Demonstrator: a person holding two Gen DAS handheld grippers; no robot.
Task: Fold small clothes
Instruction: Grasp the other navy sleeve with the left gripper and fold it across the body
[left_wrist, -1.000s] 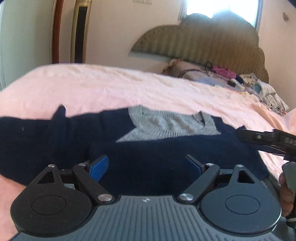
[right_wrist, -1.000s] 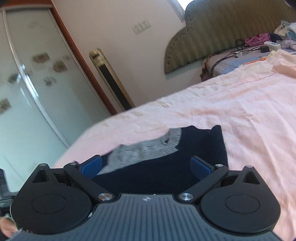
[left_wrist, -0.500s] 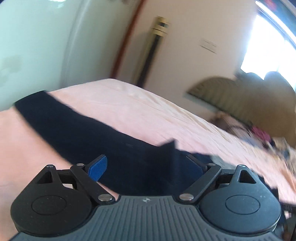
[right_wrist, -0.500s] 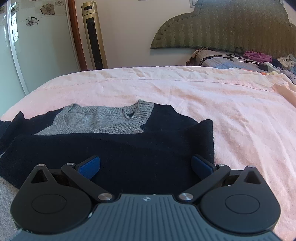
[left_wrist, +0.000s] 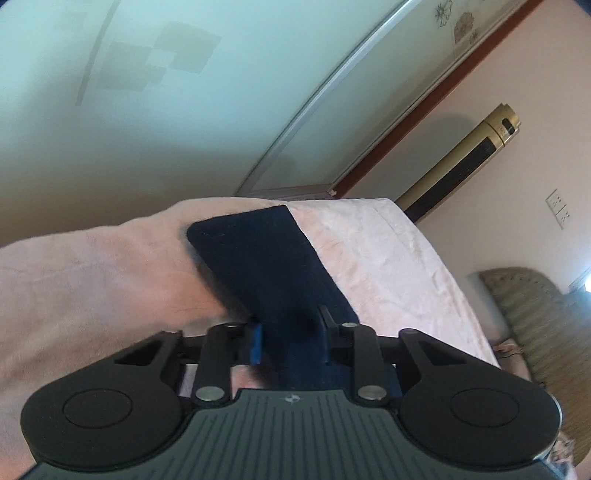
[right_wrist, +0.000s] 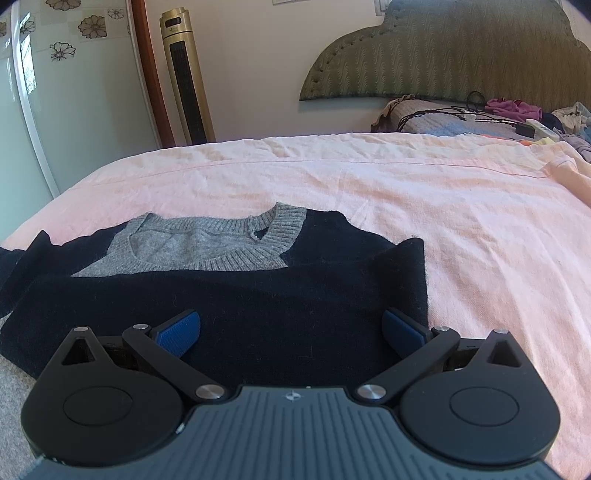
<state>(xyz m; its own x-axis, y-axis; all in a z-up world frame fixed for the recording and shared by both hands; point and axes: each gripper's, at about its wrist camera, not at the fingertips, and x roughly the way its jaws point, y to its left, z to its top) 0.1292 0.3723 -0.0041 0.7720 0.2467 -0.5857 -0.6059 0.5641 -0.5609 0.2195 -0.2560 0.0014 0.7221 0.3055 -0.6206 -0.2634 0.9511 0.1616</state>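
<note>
A small navy sweater (right_wrist: 236, 302) with a grey knit collar (right_wrist: 236, 254) lies on the pink bed sheet (right_wrist: 424, 206), its lower part folded up over the chest. My right gripper (right_wrist: 291, 330) is open and empty, hovering just above the folded navy body. In the left wrist view my left gripper (left_wrist: 291, 341) is shut on the sweater's navy sleeve (left_wrist: 266, 266), which stretches flat away from the fingers over the bed's left edge. The view is tilted.
A gold tower fan (right_wrist: 186, 74) and a glass wardrobe door (right_wrist: 66, 92) stand left of the bed. The padded headboard (right_wrist: 443, 48) is at the back, with a pillow, cables and loose clothes (right_wrist: 509, 114) at the far right.
My left gripper swung left from the sweater body to the sleeve and closed on it. My right gripper turned to face the sweater squarely and stayed open.
</note>
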